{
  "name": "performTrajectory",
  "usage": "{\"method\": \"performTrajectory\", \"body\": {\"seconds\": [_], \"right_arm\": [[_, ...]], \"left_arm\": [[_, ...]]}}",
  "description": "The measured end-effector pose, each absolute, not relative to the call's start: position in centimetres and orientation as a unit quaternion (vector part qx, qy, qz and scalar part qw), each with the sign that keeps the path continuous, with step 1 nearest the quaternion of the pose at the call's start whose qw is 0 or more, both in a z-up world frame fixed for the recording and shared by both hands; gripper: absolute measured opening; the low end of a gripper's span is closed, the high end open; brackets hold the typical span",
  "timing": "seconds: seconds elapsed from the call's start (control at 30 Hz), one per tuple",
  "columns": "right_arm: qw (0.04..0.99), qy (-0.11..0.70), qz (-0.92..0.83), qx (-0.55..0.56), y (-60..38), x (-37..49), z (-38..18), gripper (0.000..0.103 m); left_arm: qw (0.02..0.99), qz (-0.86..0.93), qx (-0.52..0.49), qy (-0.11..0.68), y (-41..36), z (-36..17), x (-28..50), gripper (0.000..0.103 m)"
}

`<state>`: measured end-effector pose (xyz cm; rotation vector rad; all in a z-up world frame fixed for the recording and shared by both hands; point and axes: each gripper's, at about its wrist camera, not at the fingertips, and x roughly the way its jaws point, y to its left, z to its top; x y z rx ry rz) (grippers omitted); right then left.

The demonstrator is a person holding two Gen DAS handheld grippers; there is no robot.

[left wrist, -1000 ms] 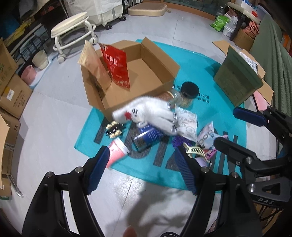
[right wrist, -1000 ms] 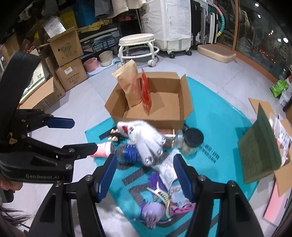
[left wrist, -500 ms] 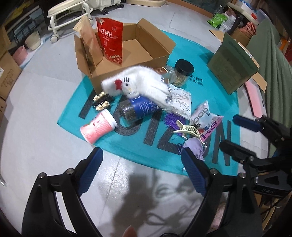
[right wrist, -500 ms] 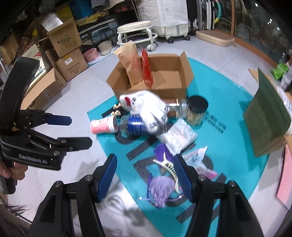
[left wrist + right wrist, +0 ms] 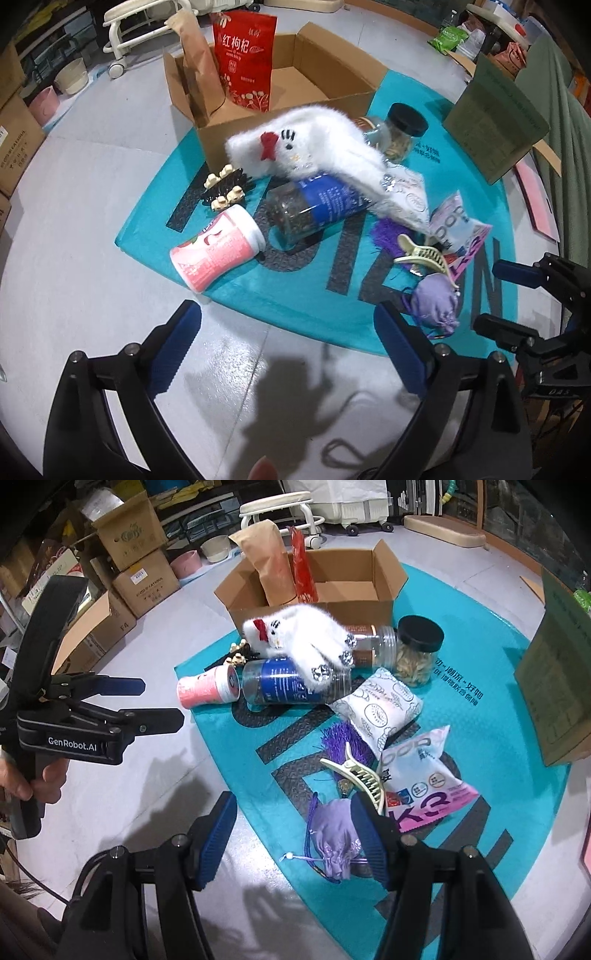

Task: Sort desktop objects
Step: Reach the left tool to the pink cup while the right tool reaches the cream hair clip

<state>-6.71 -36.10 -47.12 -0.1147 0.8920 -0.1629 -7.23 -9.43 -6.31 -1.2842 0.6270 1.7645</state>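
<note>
A heap of objects lies on a teal mat (image 5: 295, 291): a white fluffy glove (image 5: 314, 147), a blue-labelled jar (image 5: 317, 210), a pink can (image 5: 214, 254), a cream claw clip (image 5: 354, 775), a lilac pouch (image 5: 332, 834) and snack packets (image 5: 421, 779). Behind stands an open cardboard box (image 5: 332, 85) holding a red pouch (image 5: 243, 59) and a brown bag. My left gripper (image 5: 288, 332) hangs over bare floor just before the mat's edge, its jaws opening with nothing between them. My right gripper (image 5: 295, 812) is open, and the lilac pouch lies against its right finger.
A black-lidded jar (image 5: 417, 646) and a black beaded hair clip (image 5: 227, 188) also lie on the mat. A green-sided carton (image 5: 495, 110) stands at the right, stacked cartons (image 5: 140, 568) and a white stool (image 5: 288, 509) at the back. A hand (image 5: 37, 779) holds the left gripper.
Both grippers have sunk toward the floor, so the heap looks larger and closer. The left jaws have spread wider. The right jaws kept their width.
</note>
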Motion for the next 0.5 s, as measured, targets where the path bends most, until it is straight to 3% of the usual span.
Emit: {"method": "performTrajectory", "body": {"seconds": [0.5], "right_arm": [[0.886,0.441,-0.126,-0.063,-39.4,-3.5,-50.9,0.065]], "left_arm": [[0.421,0.695,-0.505,0.289,-8.2,-12.3,-11.4,0.094]]}}
